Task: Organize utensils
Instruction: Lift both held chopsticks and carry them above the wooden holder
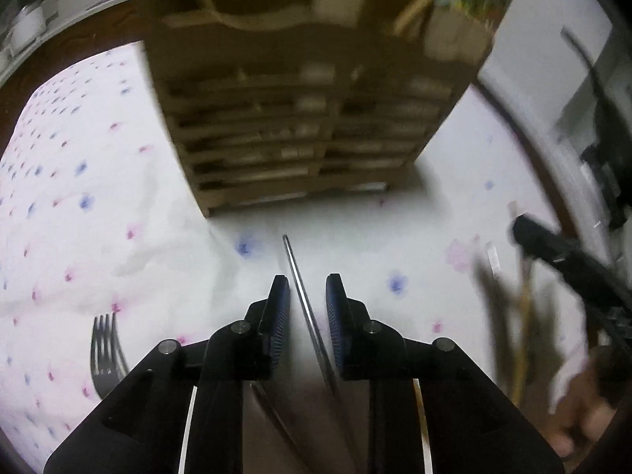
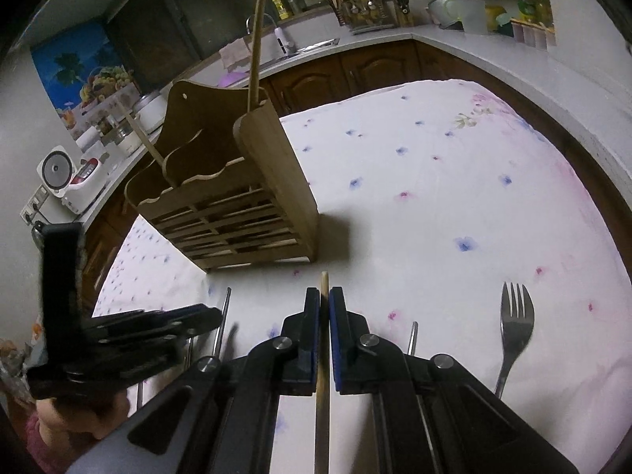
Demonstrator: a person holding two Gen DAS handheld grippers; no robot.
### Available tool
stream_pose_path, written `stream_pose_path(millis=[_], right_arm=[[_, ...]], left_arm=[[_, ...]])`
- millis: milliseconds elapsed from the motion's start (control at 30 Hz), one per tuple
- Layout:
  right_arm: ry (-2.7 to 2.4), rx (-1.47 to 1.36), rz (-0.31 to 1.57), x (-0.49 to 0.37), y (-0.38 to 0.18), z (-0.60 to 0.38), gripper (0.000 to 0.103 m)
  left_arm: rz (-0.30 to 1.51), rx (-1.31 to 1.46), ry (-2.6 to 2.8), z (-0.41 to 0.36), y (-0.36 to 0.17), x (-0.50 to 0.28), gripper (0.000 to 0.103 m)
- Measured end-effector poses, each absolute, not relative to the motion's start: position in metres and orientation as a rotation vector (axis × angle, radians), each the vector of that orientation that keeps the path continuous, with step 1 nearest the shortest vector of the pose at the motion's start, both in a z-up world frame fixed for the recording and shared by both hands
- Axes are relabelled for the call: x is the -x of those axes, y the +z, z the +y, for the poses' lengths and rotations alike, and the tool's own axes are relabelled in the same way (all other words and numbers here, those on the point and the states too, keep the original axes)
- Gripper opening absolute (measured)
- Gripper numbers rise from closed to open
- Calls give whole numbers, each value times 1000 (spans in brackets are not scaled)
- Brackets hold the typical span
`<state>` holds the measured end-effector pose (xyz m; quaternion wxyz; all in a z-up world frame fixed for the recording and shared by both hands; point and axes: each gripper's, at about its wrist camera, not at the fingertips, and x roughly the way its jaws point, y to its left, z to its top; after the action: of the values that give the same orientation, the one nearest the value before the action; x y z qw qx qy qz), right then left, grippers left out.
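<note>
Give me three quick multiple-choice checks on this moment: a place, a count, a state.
1. Where is the fork?
A. in the wooden holder
B. flat on the tablecloth
C. in a gripper

2. How many wooden sticks stand in the wooden holder?
A. none
B. two
C. five

3. What is the right gripper doing?
A. clamping a wooden chopstick
B. hanging open
C. holding the fork

Answers: 1 B, it lies on the floral tablecloth; 2 B, two rise from its top; 3 A, the pads pinch the chopstick.
</note>
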<state>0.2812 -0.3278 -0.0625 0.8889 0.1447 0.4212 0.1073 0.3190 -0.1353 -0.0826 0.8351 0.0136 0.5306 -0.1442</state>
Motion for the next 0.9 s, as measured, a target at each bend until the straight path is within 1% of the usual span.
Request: stream_pose_path(millis=[33,67,100,133,300,700,800,900], right_arm=[[224,-303,878,-281,-63,-328,5],[222,-304,879,-280,-64,-329,5],[221,-307,879,-278,-65,-329,5],[222,-311,879,-277,-65,-330,5],[227,-326,875,-274,-65,-332,5],[265,-307,776,-244,-21,-324,5],[272,-295,753,-235,-9,-321,5],[278,-281,722,-225,5,-319,5]], left_arm=[[1086,-51,-294,-138,-82,-318,19],[1082,-74,-287,-142,-84,-318,17],[1071,-95,-280,-144,-83,-318,9],[1055,-117,-269,-145,-83,-318,7],[1042,-70,-310,-133,-76,-313,6],[832,132,-447,-75,6,-241,4],[791,142,-457,-88,17,-232,4],[761,141,-470,-85,29,-218,4]])
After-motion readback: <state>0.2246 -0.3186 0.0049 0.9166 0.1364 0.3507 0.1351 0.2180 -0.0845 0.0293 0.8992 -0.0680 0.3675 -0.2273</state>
